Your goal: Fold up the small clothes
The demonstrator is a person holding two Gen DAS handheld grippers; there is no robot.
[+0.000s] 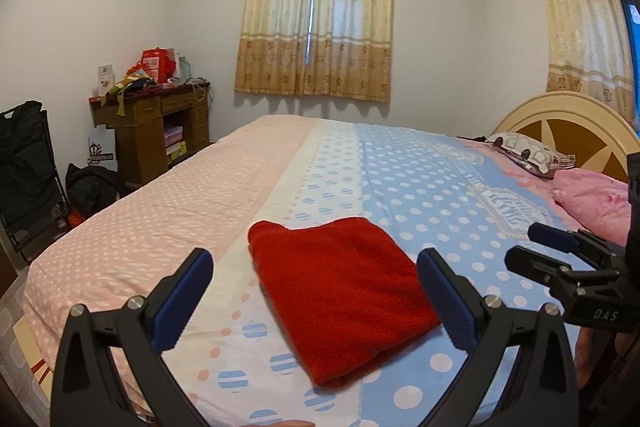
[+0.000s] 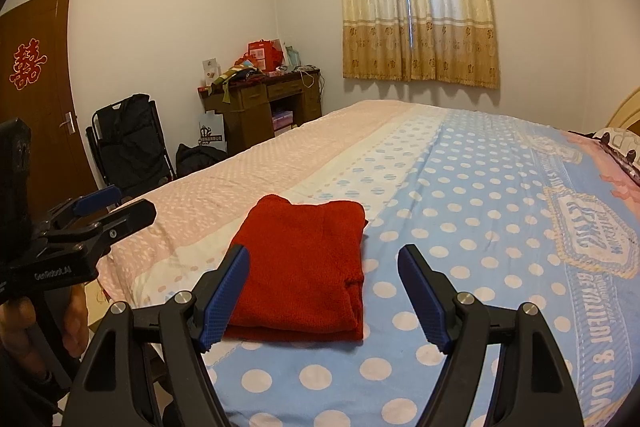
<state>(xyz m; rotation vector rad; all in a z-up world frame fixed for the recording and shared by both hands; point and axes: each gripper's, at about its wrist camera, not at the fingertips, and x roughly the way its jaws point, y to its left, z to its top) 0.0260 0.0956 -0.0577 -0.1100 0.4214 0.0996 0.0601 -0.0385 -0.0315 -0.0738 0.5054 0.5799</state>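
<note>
Hovering with both pairs of fingers spread wide and grasping nothing, I hold my left gripper [image 1: 314, 291] and right gripper [image 2: 324, 291] just above the folded red garment [image 1: 340, 291], which lies flat on the polka-dot bedsheet [image 1: 440, 195] near the bed's edge.
</note>
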